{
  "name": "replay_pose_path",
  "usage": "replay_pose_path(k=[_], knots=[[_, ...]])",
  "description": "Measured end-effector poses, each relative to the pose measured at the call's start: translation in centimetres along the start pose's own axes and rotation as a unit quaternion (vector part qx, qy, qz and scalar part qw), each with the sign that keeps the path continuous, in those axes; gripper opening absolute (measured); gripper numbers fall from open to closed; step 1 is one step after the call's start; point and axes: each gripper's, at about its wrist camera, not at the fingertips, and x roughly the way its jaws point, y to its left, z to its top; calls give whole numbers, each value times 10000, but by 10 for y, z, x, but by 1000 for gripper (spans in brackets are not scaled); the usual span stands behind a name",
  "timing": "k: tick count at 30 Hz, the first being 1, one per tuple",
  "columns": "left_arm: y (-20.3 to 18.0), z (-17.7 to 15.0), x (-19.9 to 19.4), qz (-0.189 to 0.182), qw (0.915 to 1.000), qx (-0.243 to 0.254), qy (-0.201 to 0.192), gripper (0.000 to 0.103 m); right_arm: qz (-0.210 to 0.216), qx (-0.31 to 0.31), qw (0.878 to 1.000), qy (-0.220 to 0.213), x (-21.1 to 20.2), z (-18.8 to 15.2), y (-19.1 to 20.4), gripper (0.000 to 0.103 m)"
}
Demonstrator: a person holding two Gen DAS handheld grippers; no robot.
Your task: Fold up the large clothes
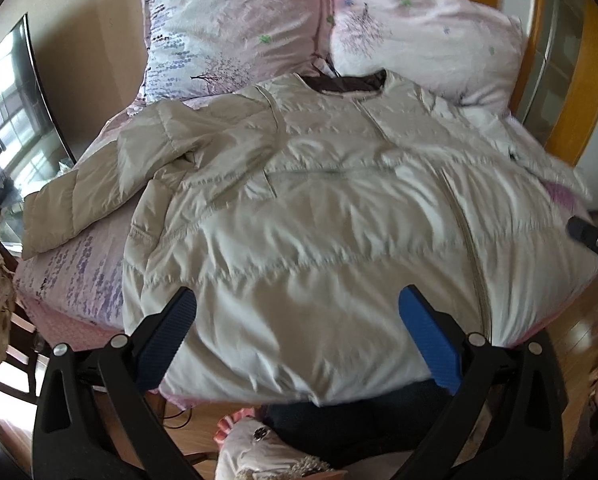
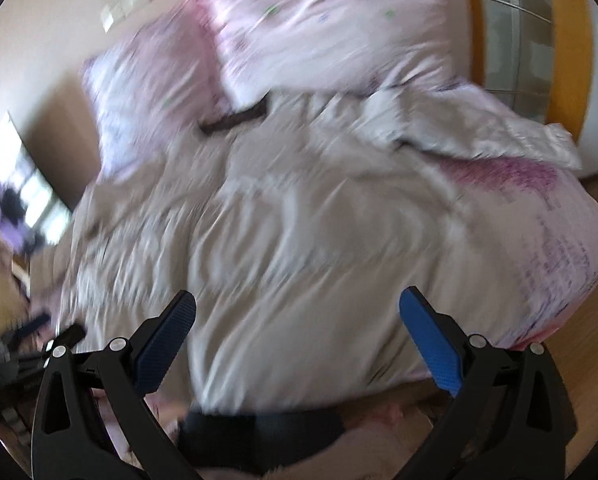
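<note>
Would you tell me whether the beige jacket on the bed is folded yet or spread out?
Spread out. The jacket lies flat, front up, across the bed, one sleeve stretched sideways, hem unfolded.

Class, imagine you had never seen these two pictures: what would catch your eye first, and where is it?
First, the big pale puffer jacket spread front-up across the bed, collar toward two pink floral pillows at the head. One sleeve is folded out to the left. In the foreground, each view shows blue-padded fingers wide apart: left gripper and right gripper over the hem, holding nothing.
</note>
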Motion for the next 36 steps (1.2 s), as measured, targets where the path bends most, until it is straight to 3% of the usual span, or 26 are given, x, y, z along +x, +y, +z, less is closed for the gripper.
replay_pose_path(k=[4, 7, 9, 11, 15, 21, 24, 29, 36], knots=[[21, 20, 10, -130, 9993, -354, -56, 101, -61, 850, 9945, -605, 1, 35, -56, 102], [41, 37, 17, -311, 9973, -652, -136, 101, -1, 1729, 9821, -741, 10, 55, -108, 102], [57, 49, 26, -549, 9944, -889, -144, 101, -14, 2316, 9698, -767, 20, 66, -142, 100], [71, 57, 34, -705, 9914, -1096, -115, 101, -56, 2918, 9535, -748, 31, 72, -179, 89], [95, 71, 47, -899, 9860, -1396, -127, 101, -9, 3996, 9150, -559, 63, 78, -242, 76], [127, 87, 81, -1133, 9761, -1831, 304, 101, -138, 4868, 8719, -517, 94, 82, -299, 65], [142, 91, 98, -1267, 9684, -2088, 507, 101, -339, 5032, 8616, -565, 100, 85, -313, 57], [155, 97, 104, -1199, 9682, -2170, 327, 101, -738, 5105, 8544, -630, 107, 96, -329, 43], [171, 104, 110, -956, 9723, -2127, 126, 101, -976, 4920, 8626, -663, 114, 102, -324, 14]])
